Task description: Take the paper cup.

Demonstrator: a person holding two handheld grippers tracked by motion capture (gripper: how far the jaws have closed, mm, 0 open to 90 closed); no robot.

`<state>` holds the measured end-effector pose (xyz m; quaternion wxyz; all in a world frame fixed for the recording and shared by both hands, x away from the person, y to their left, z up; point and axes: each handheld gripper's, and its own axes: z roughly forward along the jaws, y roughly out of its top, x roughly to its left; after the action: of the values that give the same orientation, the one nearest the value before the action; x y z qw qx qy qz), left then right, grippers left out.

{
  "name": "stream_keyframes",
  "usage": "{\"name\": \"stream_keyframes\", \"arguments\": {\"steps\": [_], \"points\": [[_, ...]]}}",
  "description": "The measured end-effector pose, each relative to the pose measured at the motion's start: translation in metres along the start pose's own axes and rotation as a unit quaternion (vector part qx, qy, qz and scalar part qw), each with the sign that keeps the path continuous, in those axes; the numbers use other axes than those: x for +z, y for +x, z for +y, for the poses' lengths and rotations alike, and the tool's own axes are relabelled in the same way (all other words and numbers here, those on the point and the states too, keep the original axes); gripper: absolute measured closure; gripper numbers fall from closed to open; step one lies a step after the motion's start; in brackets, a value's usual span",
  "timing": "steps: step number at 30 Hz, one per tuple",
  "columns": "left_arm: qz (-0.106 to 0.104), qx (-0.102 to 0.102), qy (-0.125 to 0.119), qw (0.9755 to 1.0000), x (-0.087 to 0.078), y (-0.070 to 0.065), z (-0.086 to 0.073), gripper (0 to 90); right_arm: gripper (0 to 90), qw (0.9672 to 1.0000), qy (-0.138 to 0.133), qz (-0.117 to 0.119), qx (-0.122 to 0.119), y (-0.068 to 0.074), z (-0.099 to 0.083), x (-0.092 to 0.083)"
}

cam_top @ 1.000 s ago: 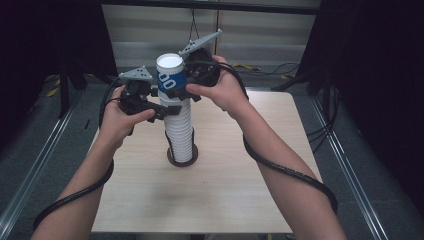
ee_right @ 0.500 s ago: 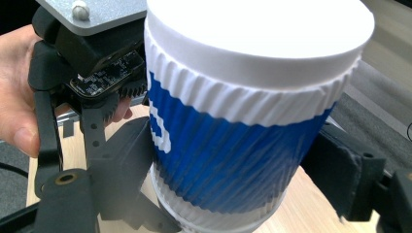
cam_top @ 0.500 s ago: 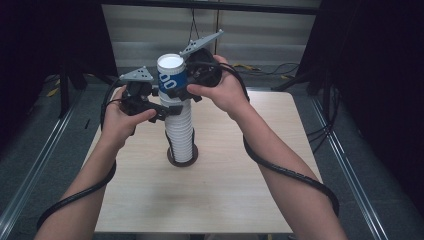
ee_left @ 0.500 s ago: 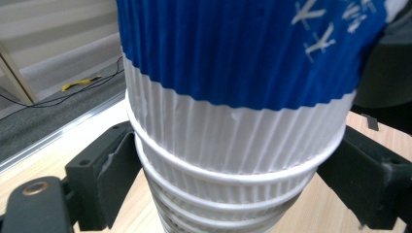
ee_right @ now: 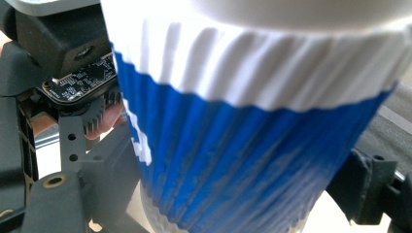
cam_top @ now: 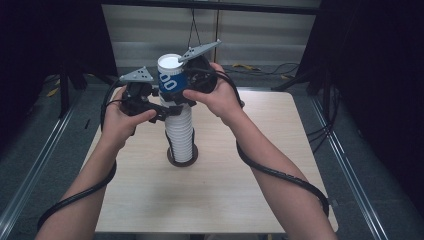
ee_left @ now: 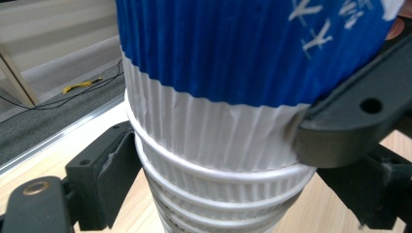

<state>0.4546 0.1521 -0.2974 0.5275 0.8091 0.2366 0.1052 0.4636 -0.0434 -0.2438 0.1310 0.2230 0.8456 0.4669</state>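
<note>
Still, both grippers hold cup stack (cam_top: 180, 135) (unmoved).

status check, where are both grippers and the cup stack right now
Right gripper shut on blue-and-white top cup. Left gripper shut on white cup stack just below it. Stack upright mid-table. Nothing in the way.

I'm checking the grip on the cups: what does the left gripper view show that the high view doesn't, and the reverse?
Left gripper view alone: the nested white rims under the blue cup, with black jaws flanking them and a jaw of the other tongs pressed on the cup's white lower band. High view alone: both hands, left tongs, right tongs, the whole cup stack and its base on the table. Shared: blue cup and stack.
</note>
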Motion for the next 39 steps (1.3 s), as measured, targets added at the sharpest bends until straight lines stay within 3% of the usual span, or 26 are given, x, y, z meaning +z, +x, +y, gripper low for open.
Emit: {"name": "stream_keyframes", "arguments": {"steps": [22,39], "points": [[0.0,0.007,-0.003,1.0,0.0027,-0.0026,0.0001,12.0,17.7,0.9999,0.01,0.003,-0.008,-0.0015,0.002,-0.0047],[-0.002,0.008,-0.006,0.9999,0.0027,-0.002,-0.0008,12.0,18.9,1.0,-0.004,-0.002,-0.004,-0.0005,0.0036,-0.0082]]}}
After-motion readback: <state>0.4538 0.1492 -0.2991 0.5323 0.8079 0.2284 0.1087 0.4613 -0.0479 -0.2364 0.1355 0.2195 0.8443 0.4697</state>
